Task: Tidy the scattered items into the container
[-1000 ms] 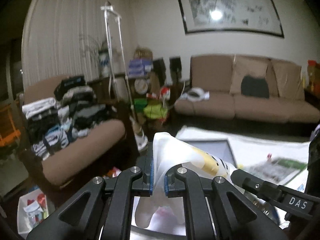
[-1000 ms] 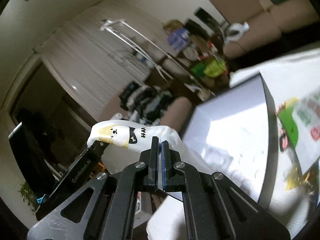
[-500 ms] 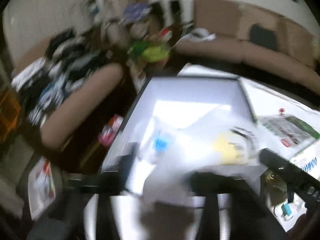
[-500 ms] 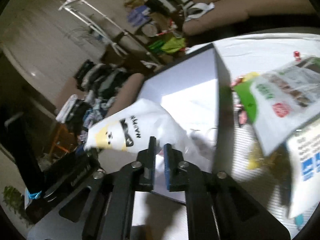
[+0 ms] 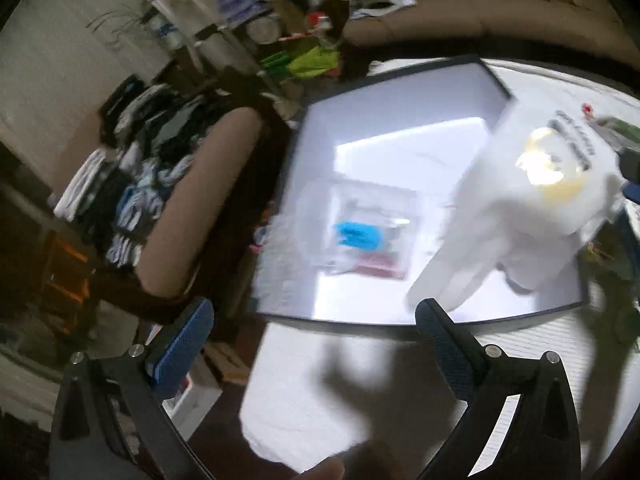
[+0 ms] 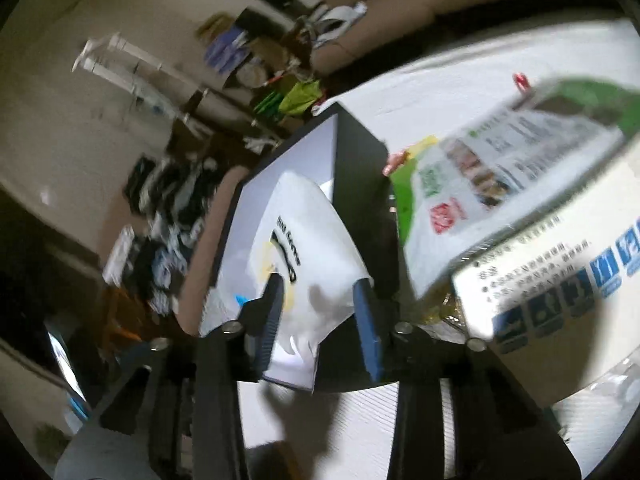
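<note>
A white plastic bag (image 5: 520, 200) with a yellow cartoon print hangs over the right side of the black-rimmed container (image 5: 380, 92) on the table. My left gripper (image 5: 314, 340) stands wide open just short of the container's near rim, holding nothing. The jaws of my right gripper (image 6: 320, 316) are opening, with the bag (image 6: 316, 240) loose between them, over the container (image 6: 360, 168). A clear packet with a blue item (image 5: 356, 236) lies on the container's floor.
A green-and-white snack bag (image 6: 500, 168) and a white box with blue icons (image 6: 560, 280) lie on the table right of the container. A brown armchair piled with clothes (image 5: 160, 184) stands to the left. A sofa (image 5: 460, 12) is behind.
Both grippers were shut on the bag, held up in the air. The left has let go and opened wide, the right's jaws have parted, and both have tipped down over the container.
</note>
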`<state>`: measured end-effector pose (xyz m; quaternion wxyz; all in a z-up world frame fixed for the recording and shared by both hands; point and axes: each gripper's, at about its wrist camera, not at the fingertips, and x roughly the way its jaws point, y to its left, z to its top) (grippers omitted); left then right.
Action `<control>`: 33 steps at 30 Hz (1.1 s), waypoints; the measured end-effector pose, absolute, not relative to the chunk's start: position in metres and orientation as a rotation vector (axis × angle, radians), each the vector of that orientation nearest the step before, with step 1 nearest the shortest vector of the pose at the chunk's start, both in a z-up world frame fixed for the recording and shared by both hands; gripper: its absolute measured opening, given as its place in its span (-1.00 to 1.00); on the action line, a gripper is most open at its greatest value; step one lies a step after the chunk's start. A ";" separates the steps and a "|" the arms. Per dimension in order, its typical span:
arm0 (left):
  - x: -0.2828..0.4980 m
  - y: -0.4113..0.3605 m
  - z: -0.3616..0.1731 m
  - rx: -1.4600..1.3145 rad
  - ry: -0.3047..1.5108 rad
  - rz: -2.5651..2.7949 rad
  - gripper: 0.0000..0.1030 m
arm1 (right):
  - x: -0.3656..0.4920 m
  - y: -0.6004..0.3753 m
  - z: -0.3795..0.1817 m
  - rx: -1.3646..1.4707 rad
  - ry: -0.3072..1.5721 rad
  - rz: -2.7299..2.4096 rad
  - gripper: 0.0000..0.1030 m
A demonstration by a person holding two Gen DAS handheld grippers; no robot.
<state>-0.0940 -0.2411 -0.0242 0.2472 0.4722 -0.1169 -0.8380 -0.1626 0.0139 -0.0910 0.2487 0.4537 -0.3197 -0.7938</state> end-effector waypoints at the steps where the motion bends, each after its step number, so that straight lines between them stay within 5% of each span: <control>1: -0.090 -0.252 -0.018 1.256 -0.209 -2.293 1.00 | -0.165 0.012 -0.092 1.249 -0.863 -2.160 -0.41; 4: -0.076 -0.276 0.004 1.133 0.089 -2.403 1.00 | -0.163 -0.004 -0.081 1.227 -0.806 -2.128 -0.39; 9: -0.052 -0.287 0.030 0.875 0.169 -2.373 1.00 | -0.144 -0.077 -0.051 1.006 -0.708 -1.730 -0.39; 11: -0.048 -0.295 0.031 0.859 0.203 -2.353 1.00 | -0.143 -0.089 -0.053 1.066 -0.642 -1.776 -0.25; 15: -0.046 -0.311 0.022 0.902 0.302 -2.363 1.00 | -0.153 -0.057 -0.062 1.076 -0.762 -1.871 -0.18; 17: -0.044 -0.309 0.019 0.901 0.338 -2.400 1.00 | -0.155 -0.031 -0.063 1.065 -0.838 -1.933 0.02; 28: -0.059 -0.225 0.028 0.917 0.403 -2.753 1.00 | -0.109 0.099 -0.020 1.221 -0.812 -2.426 0.18; 33: -0.070 -0.151 0.025 0.991 0.273 -2.928 1.00 | -0.070 0.179 -0.012 1.184 -1.061 -2.531 0.25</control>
